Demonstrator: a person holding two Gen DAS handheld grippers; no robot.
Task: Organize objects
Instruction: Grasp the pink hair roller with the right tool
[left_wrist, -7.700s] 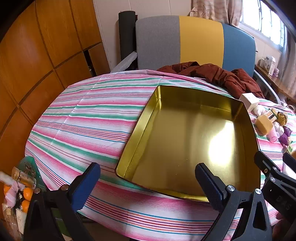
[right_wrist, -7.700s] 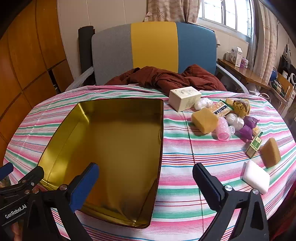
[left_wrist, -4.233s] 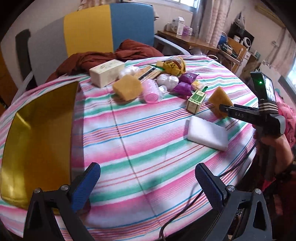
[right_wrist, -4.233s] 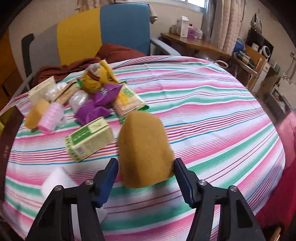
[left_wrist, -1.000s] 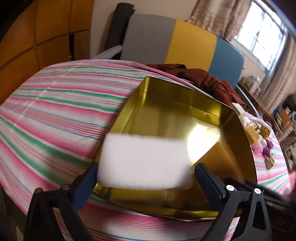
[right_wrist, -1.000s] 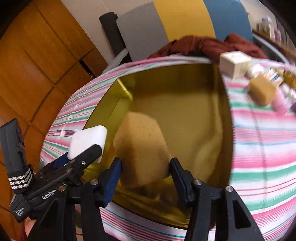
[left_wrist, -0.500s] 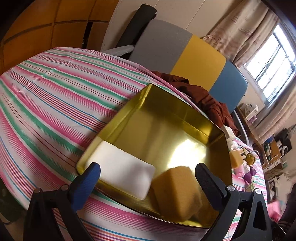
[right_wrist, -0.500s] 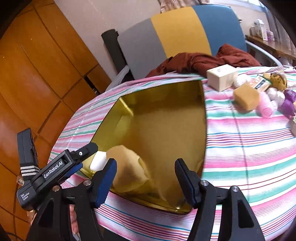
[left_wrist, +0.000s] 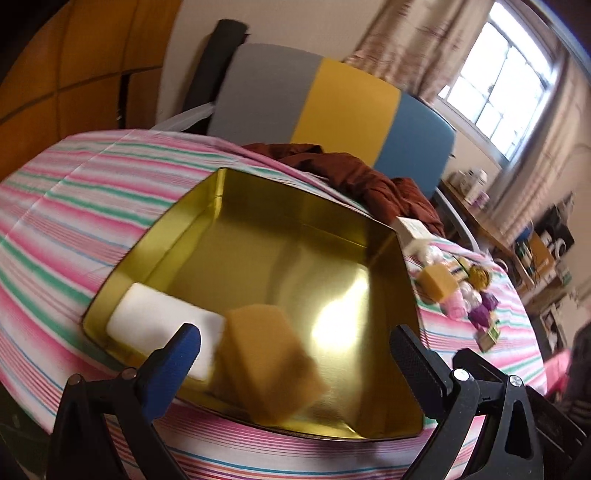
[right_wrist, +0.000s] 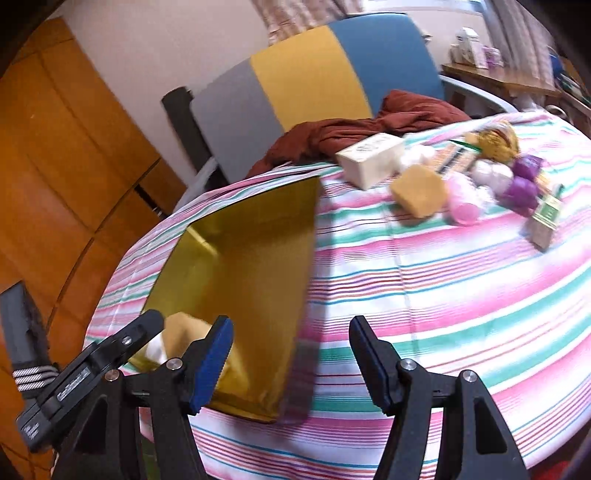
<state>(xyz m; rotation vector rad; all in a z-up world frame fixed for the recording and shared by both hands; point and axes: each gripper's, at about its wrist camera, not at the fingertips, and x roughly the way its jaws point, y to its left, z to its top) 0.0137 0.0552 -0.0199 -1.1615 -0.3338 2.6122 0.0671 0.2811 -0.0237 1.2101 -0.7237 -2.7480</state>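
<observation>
A gold metal tray (left_wrist: 280, 236) lies on the striped table. In its near corner lie a white sponge (left_wrist: 155, 317) and a tan sponge (left_wrist: 266, 362), side by side. My left gripper (left_wrist: 295, 354) is open and empty, just above the tray's near edge. My right gripper (right_wrist: 291, 354) is open and empty, over the tablecloth right of the tray (right_wrist: 251, 258); the tan sponge (right_wrist: 181, 332) shows behind its left finger. The left gripper's body (right_wrist: 85, 369) shows in the right wrist view.
Loose items lie at the table's far right: a cream box (right_wrist: 369, 158), another tan sponge (right_wrist: 419, 190), a pink bottle (right_wrist: 461, 201), purple packets (right_wrist: 521, 188), a green box (right_wrist: 545, 221), a yellow toy (right_wrist: 495, 142). A brown garment (left_wrist: 362, 181) lies on a chair.
Both sponges were let go into the tray about half a second ago. Since then my right gripper has swung right toward the loose items, and my left has turned a little right.
</observation>
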